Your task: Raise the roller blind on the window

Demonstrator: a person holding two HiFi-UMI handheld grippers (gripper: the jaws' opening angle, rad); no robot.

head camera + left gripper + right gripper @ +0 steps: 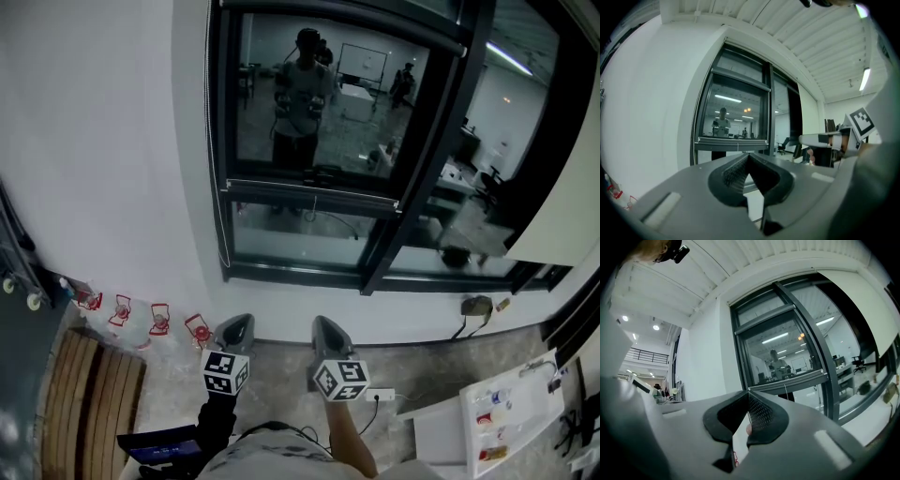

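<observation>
The dark-framed window (375,253) is ahead, with a person's reflection in its glass. A horizontal bar (314,192) crosses the pane, and a thin cord (314,211) hangs from its middle; the same bar (787,380) shows in the right gripper view. A cream blind (562,216) covers the neighbouring pane on the right. My left gripper (238,326) and right gripper (326,328) are held side by side below the window, pointing at the wall. Both are shut and hold nothing: left gripper (748,155), right gripper (748,392).
Small red items (122,314) line the foot of the wall at the left, beside a slatted wooden bench (94,403). A white power strip (380,396) lies on the floor. A white tray (511,417) with small items sits at the right.
</observation>
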